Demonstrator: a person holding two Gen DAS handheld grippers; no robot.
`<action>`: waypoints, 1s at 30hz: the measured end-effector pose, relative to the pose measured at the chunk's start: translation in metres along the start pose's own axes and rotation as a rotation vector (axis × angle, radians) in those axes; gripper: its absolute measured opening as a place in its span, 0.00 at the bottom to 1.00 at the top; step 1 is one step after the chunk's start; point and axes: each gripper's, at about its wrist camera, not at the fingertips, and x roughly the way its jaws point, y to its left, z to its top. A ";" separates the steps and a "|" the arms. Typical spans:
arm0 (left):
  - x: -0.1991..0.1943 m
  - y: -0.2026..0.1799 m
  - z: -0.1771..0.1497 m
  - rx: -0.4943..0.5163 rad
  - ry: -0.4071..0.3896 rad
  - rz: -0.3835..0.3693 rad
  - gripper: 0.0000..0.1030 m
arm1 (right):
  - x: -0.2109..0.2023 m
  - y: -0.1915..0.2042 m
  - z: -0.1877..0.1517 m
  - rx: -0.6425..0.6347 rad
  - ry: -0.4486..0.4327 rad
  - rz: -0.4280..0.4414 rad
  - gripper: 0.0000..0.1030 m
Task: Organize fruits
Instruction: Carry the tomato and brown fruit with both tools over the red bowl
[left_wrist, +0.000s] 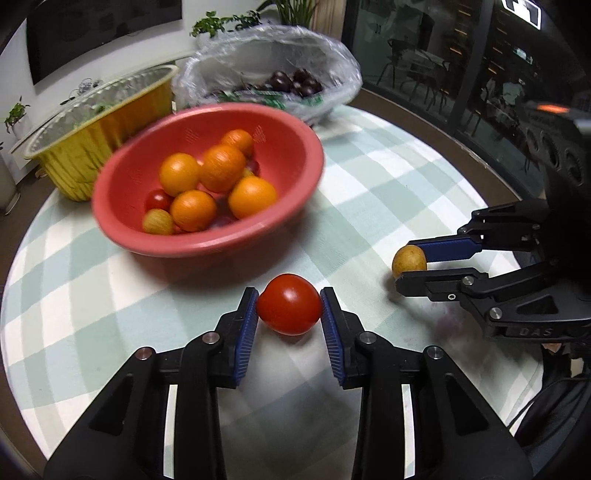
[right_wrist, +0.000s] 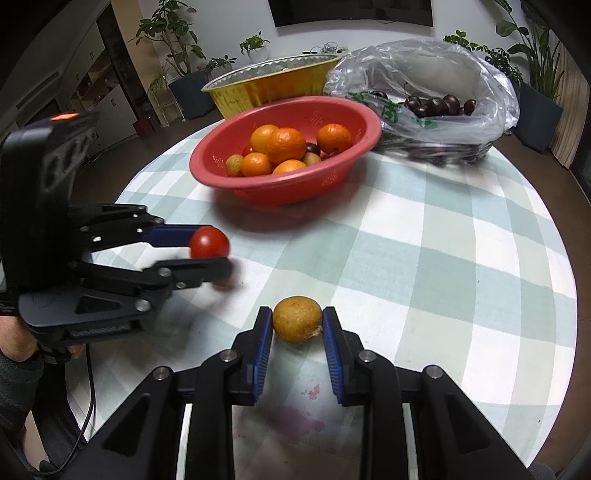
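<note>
Between the blue pads of the left tongs (left_wrist: 289, 305) sits a round red tomato (left_wrist: 289, 304), clamped from both sides above the green-and-white checked tabletop (left_wrist: 388, 177). Beside it, the right tongs (right_wrist: 297, 324) are narrowed onto a small yellow-brown fruit (right_wrist: 297, 324), pads pressing its sides low over the cloth. Farther back stands a red plastic colander bowl (left_wrist: 295, 206) holding oranges (left_wrist: 222, 168).

Both grippers (left_wrist: 289, 308) (right_wrist: 297, 325) are black linkages with silver screws, ribbed blue pads (left_wrist: 246, 332) and black cables.
</note>
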 end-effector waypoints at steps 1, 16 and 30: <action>-0.003 0.003 0.002 -0.005 -0.006 0.006 0.31 | -0.001 0.000 0.002 -0.001 -0.004 -0.002 0.29; -0.039 0.058 0.050 -0.059 -0.081 0.092 0.31 | -0.014 0.002 0.058 -0.050 -0.071 -0.057 0.29; -0.002 0.078 0.093 -0.052 -0.046 0.103 0.31 | 0.024 0.008 0.135 -0.128 -0.042 -0.091 0.29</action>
